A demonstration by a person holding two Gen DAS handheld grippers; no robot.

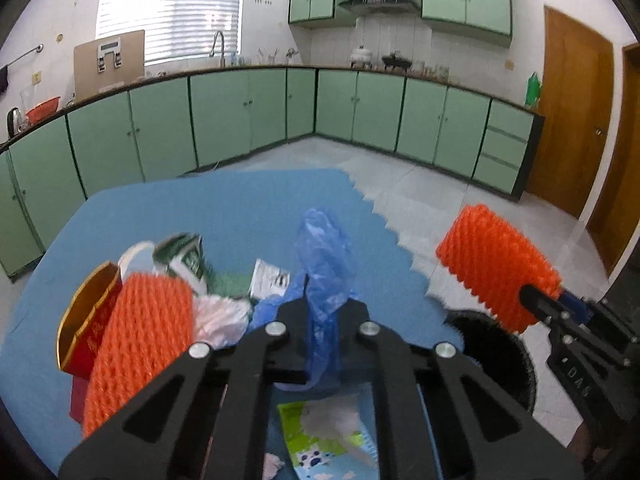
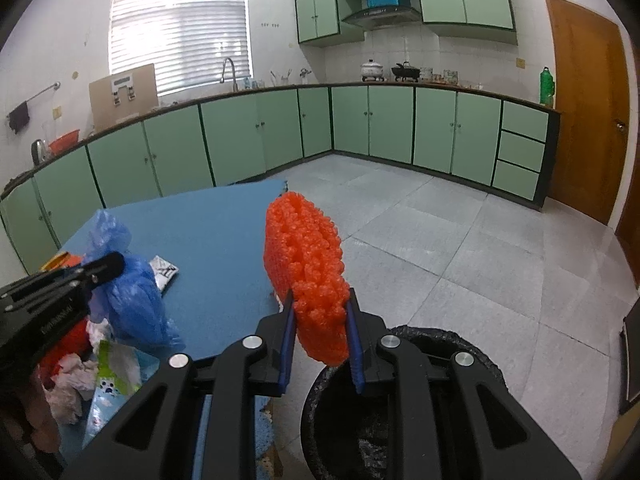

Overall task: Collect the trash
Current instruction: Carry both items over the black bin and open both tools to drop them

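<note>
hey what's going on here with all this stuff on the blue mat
A person with a gripper in each hand is clearing trash off the blue mat. The left gripper is shut on a blue plastic bag above the pile. The right gripper is clamped on an orange foam net, held over the black-lined trash bin. More wrappers remain on the mat.

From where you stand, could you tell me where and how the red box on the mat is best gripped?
Grip the red box by its open, gold-edged rim, one finger inside and one outside the thin wall. Come from above and the left: the orange net leans against its right side, and tissue crowds beyond it. It lies tilted with its mouth up, so the rim is the freest edge, I think.
</note>
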